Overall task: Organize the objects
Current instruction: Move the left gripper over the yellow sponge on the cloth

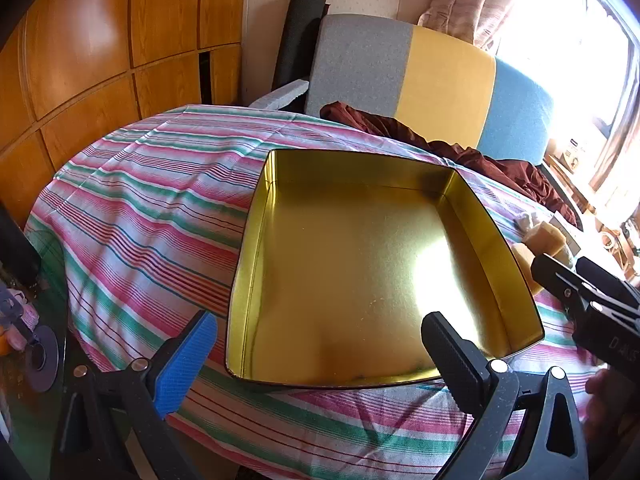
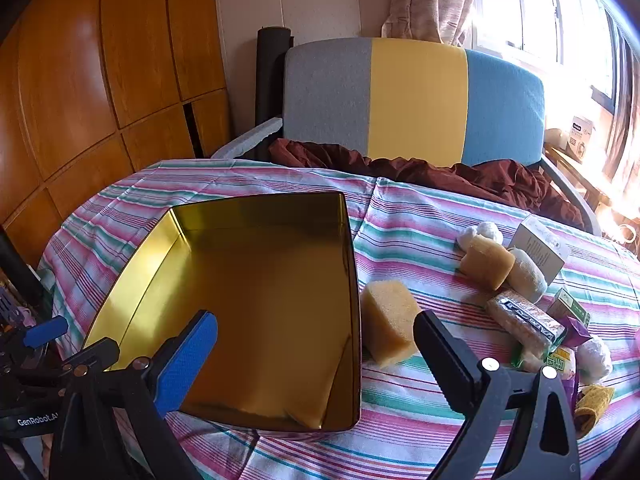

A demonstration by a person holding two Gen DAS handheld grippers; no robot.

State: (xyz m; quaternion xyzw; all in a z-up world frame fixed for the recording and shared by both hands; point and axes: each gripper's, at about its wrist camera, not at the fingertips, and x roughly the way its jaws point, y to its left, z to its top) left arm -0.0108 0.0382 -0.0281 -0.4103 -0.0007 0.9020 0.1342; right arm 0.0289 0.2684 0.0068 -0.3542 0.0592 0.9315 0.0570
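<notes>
Gold tin (image 2: pixel 256 304) empty on striped cloth (image 2: pixel 420 216), sponge (image 2: pixel 390 322) beside, both grippers spread wide

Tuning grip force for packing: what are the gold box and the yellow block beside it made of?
Gold box: looks like thin sheet metal, probably tin, with a glossy gold finish; it mirrors the window glare and has crisp folded corners. Yellow block: apparently sponge foam, matte and porous, with a pitted surface and soft edges.
</notes>
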